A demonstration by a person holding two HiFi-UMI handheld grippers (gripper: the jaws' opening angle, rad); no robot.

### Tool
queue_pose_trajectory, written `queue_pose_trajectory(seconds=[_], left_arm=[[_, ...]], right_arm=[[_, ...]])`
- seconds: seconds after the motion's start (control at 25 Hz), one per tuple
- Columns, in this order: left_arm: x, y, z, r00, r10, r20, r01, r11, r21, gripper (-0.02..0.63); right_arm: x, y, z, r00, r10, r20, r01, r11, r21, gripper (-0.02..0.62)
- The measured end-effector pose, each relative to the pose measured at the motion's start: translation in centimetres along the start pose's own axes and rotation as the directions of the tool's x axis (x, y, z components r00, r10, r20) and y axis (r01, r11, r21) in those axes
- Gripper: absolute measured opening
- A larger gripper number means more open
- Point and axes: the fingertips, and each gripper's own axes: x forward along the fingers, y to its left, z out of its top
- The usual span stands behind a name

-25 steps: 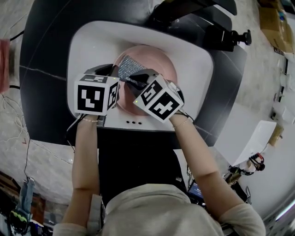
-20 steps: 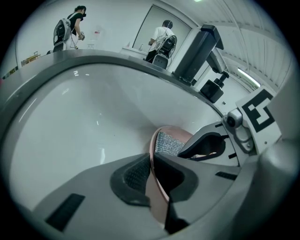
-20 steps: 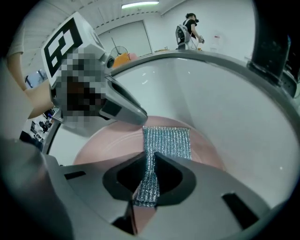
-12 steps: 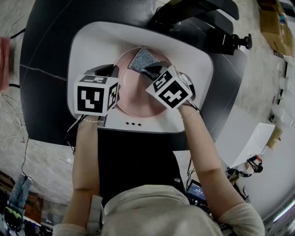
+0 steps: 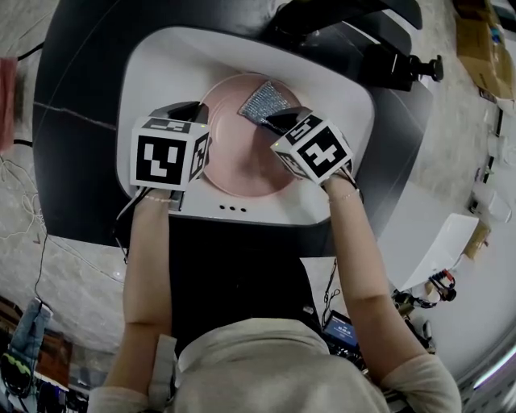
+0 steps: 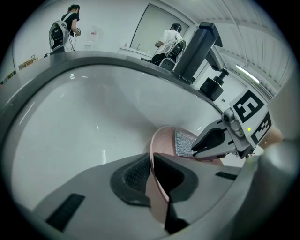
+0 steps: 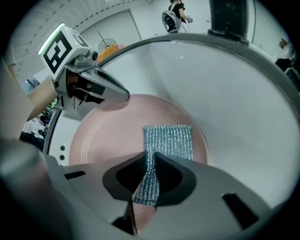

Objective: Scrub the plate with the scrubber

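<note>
A pink plate (image 5: 238, 157) lies in the white sink. My left gripper (image 5: 199, 123) is shut on the plate's left rim; the left gripper view shows the thin rim (image 6: 157, 187) pinched between its dark pads. My right gripper (image 5: 278, 121) is shut on a silver mesh scrubber (image 5: 264, 100). The scrubber's free end lies flat on the plate's far right part. In the right gripper view the scrubber (image 7: 168, 140) fans out from the jaws over the plate (image 7: 108, 136), and the left gripper (image 7: 125, 96) sits at the plate's far left edge.
The white sink basin (image 5: 161, 73) is set in a dark round countertop (image 5: 72, 97). A black faucet (image 5: 339, 20) stands behind the basin. Three small holes (image 5: 232, 208) mark the sink's near rim. People stand far off in the room (image 6: 63, 30).
My right gripper has dragged the scrubber across the plate from its left side to its upper right. The left gripper and the plate have stayed put.
</note>
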Motion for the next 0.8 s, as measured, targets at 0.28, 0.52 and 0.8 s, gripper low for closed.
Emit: queue_pose_trajectory(seconds=[0.28, 0.52, 0.8], left_arm=[[-0.1, -0.2, 0.2, 1.000, -0.003, 0.003, 0.003, 1.000, 0.006, 0.040], [-0.1, -0.3, 0.3, 1.000, -0.002, 0.005, 0.002, 1.000, 0.014, 0.040], [-0.2, -0.6, 0.6, 1.000, -0.017, 0.012, 0.016, 0.999, 0.027, 0.040]], right_arm=[[-1.0, 2.2, -2.6, 0.997, 0.061, -0.051, -0.058, 0.996, 0.065, 0.067], [-1.6, 4.7, -4.3, 0.989, 0.117, -0.086, -0.109, 0.990, 0.090, 0.066], [-2.0, 7.3, -4.5, 0.980, 0.184, -0.072, -0.174, 0.976, 0.127, 0.064]])
